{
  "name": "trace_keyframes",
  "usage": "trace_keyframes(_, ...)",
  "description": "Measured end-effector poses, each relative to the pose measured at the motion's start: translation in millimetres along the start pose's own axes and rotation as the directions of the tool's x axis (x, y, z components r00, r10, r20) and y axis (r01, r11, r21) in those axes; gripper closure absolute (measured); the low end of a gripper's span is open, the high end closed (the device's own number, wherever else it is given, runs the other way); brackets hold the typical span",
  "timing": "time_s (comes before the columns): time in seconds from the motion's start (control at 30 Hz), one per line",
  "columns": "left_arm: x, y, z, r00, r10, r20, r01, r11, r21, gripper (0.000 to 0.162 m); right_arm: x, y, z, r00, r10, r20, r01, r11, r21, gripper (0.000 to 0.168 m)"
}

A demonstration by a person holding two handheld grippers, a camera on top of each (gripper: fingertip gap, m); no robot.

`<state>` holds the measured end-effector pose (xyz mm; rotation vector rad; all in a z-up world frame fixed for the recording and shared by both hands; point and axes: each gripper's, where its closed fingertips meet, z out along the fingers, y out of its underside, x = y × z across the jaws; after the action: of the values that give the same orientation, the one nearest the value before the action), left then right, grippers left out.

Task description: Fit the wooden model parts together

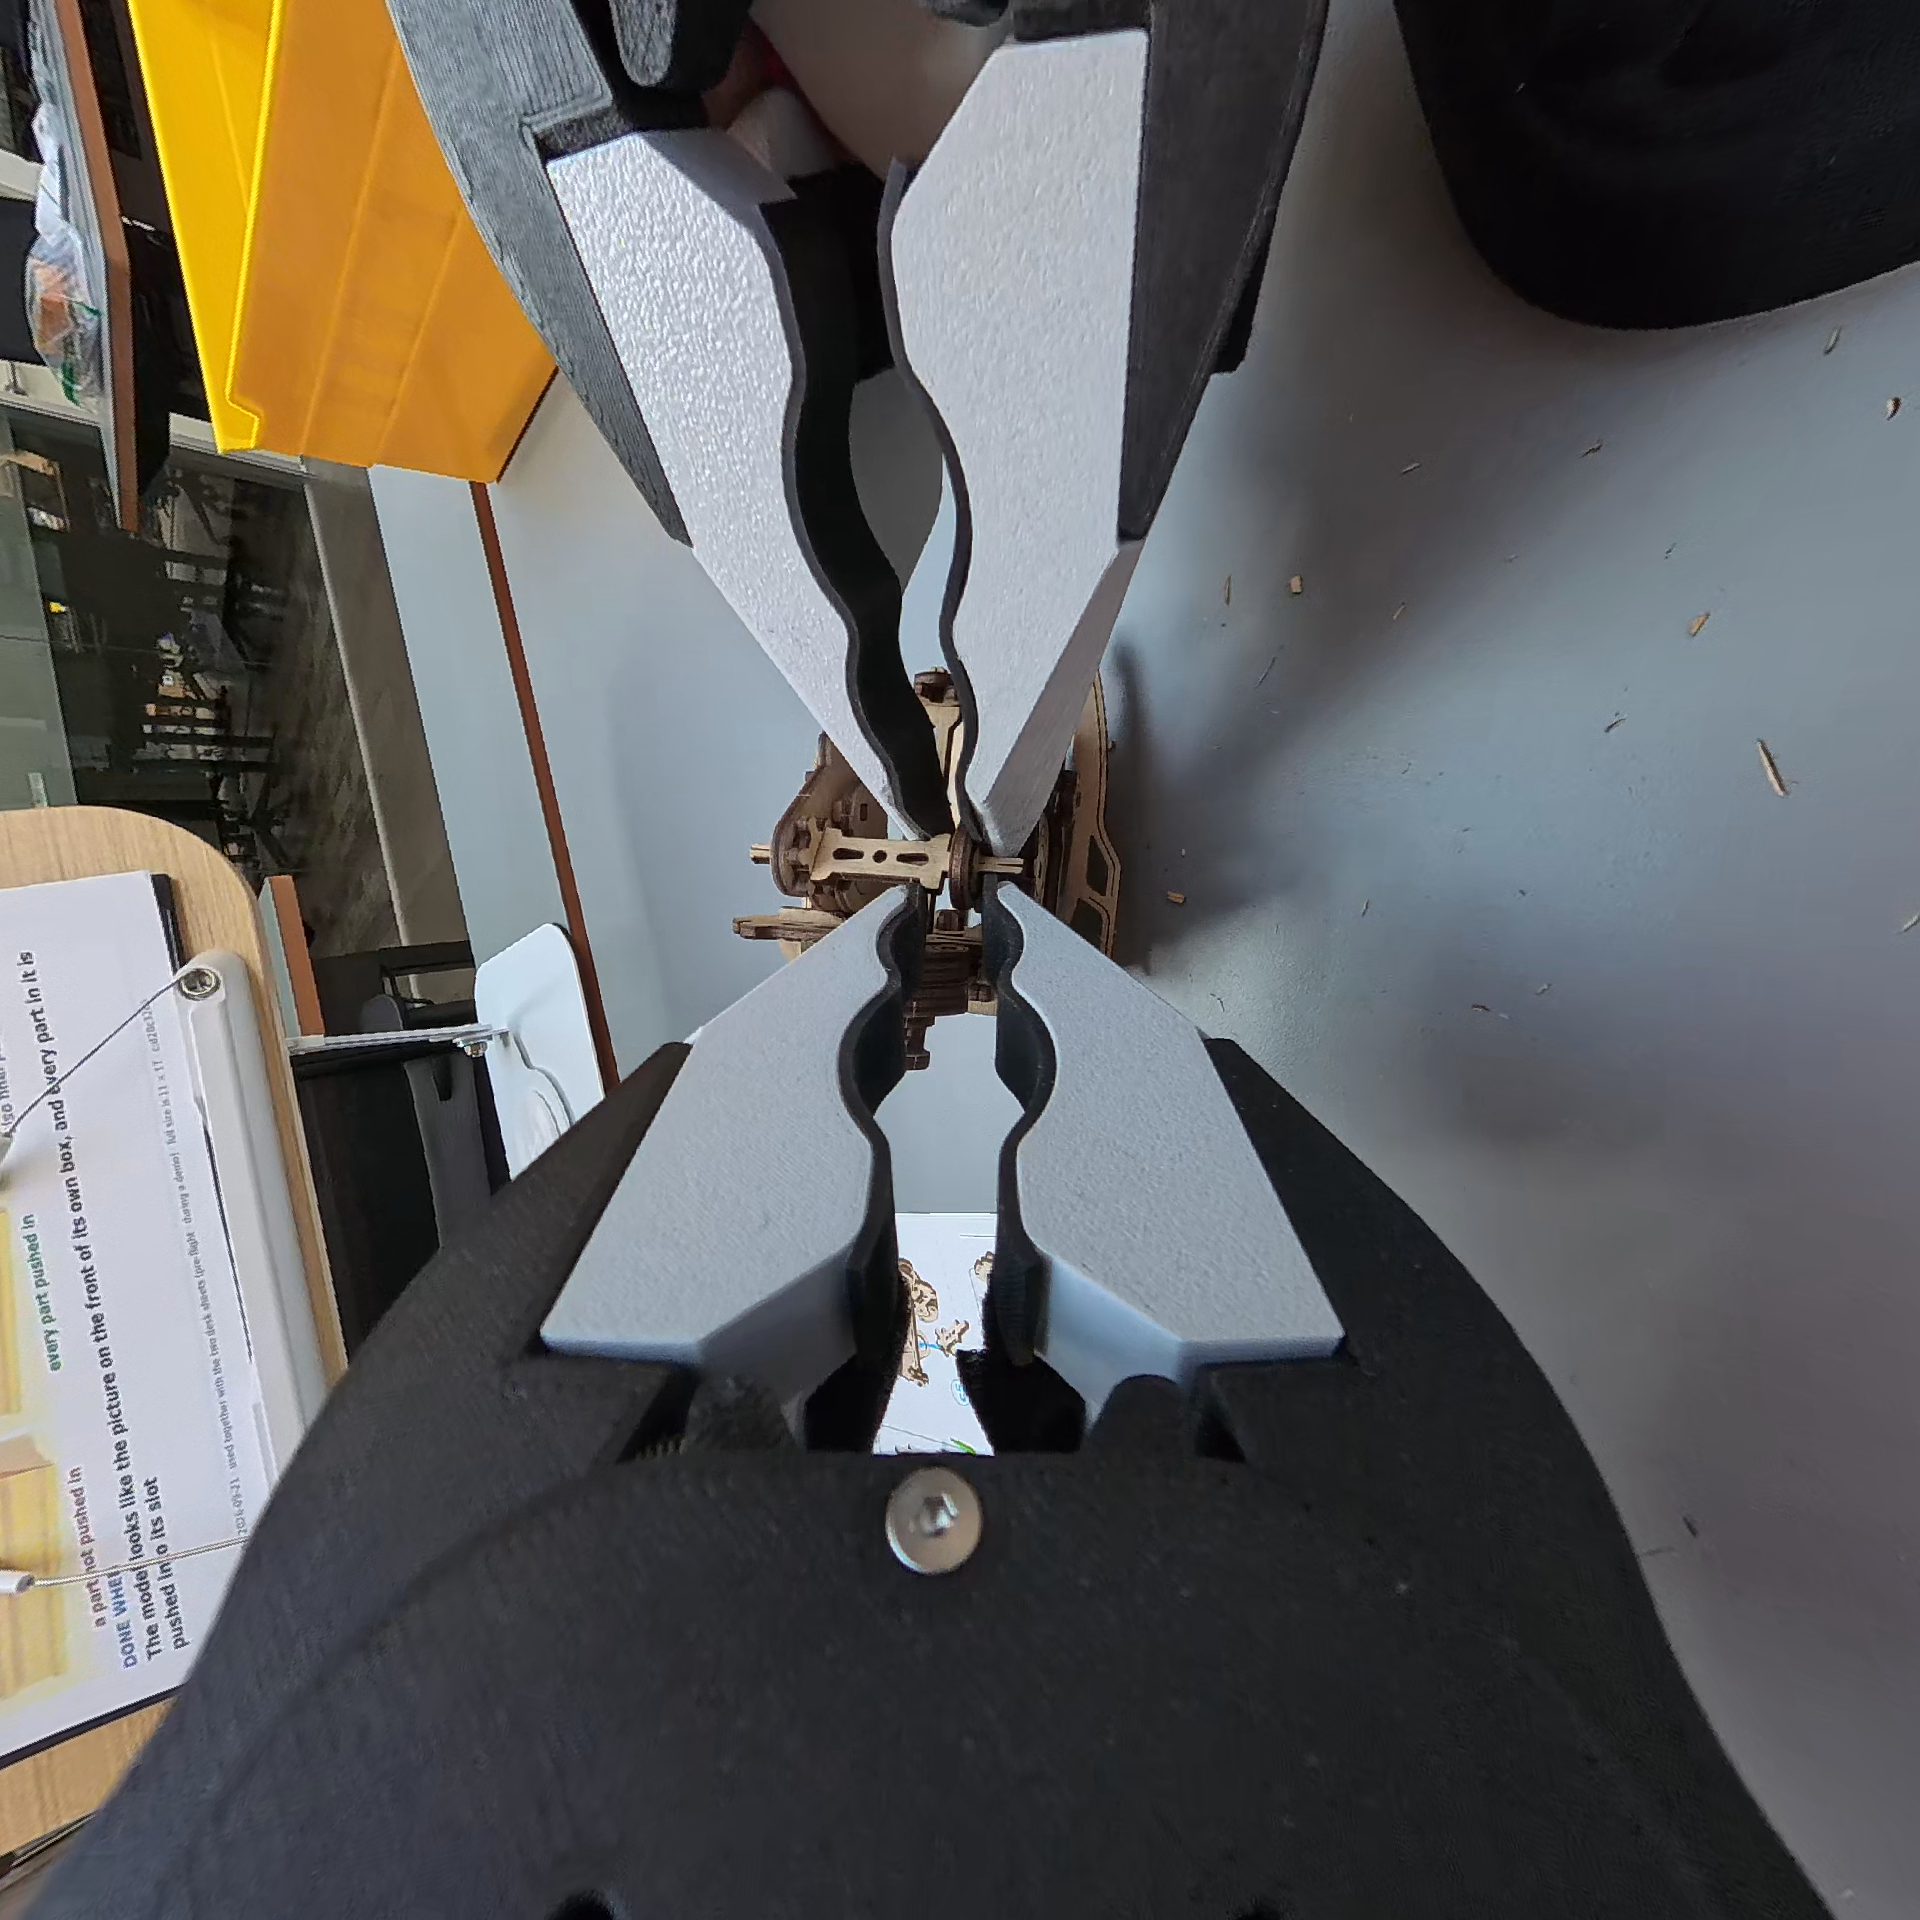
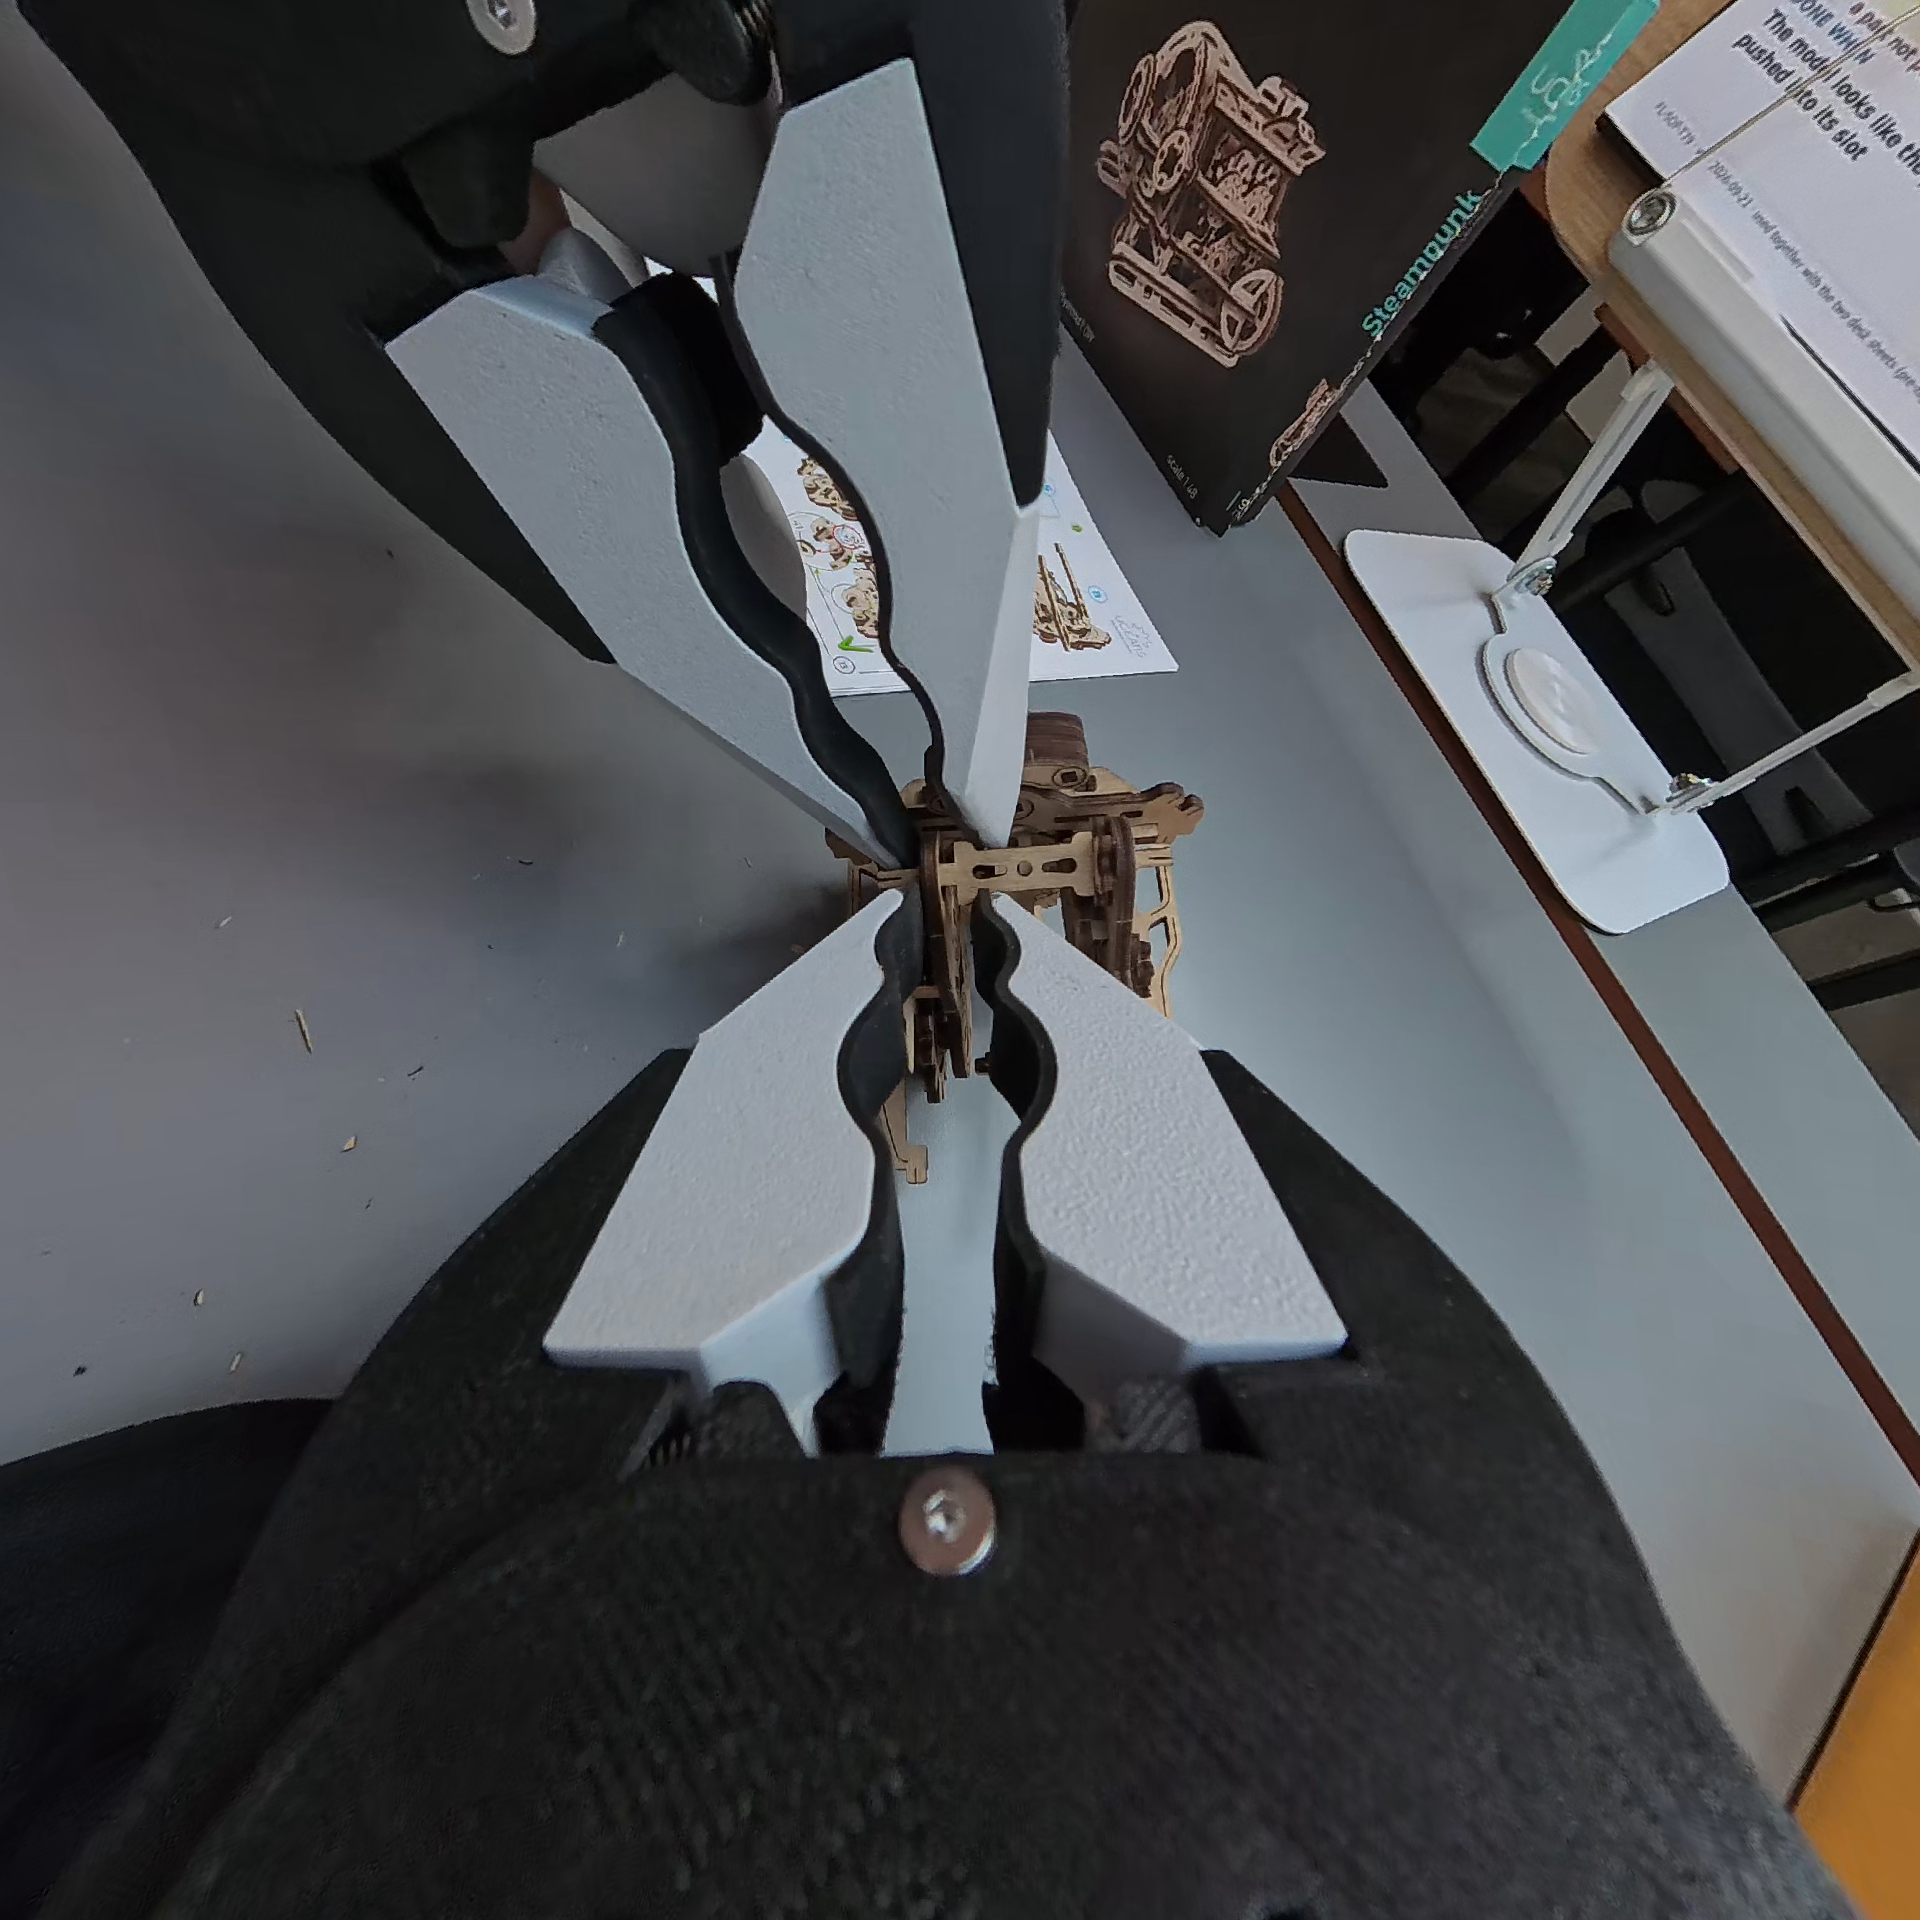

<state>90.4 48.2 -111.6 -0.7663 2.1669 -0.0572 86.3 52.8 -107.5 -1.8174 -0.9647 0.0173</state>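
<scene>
A partly built wooden model (image 1: pixel 1081 873) stands on the grey table (image 1: pixel 1507 987). A light slotted crossbar (image 1: pixel 878 857) with a small dark disc (image 1: pixel 962 864) at its end runs across its top. My left gripper (image 1: pixel 951 902) comes from below in the left wrist view and is closed on the model just under the disc. My right gripper (image 1: pixel 948 826) comes from above, tip to tip with it, closed on the same spot. In the right wrist view my right gripper (image 2: pixel 943 920) grips the model's dark gear part (image 2: pixel 951 966), with the left gripper (image 2: pixel 935 831) opposite and the crossbar (image 2: pixel 1023 868) to the right.
A yellow bin (image 1: pixel 343 239) sits beyond the model at upper left. A black model box (image 2: pixel 1247 239), an instruction leaflet (image 2: pixel 1091 623) and a white stand base (image 2: pixel 1538 727) holding a printed sheet (image 1: pixel 104 1299) lie near the table edge. Wood splinters (image 1: pixel 1769 767) are scattered on the table. Left and right tips are no more than a few centimetres apart.
</scene>
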Motion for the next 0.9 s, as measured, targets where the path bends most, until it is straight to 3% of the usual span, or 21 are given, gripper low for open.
trace_keyframes(0.27, -2.6, -0.2, -0.2, 0.997, 0.053, 0.058, -0.053, 0.999, 0.001, 0.153, 1.9, -0.1, -1.0, 1.0, -0.021, -0.013, 0.021, 1.0, -0.009, 0.162)
trace_keyframes(0.73, 1.7, 2.1, -4.1, 1.0, 0.024, -0.008, -0.024, 1.0, 0.018, 0.149, -2.8, -3.1, -1.5, 0.996, -0.085, -0.015, 0.085, 0.996, -0.013, 0.167)
trace_keyframes(0.9, 2.4, 2.9, -1.1, 1.0, 0.029, 0.005, -0.029, 0.999, 0.018, 0.154, -2.2, -0.4, 0.0, 1.0, -0.005, 0.005, 0.005, 1.0, -0.026, 0.161)
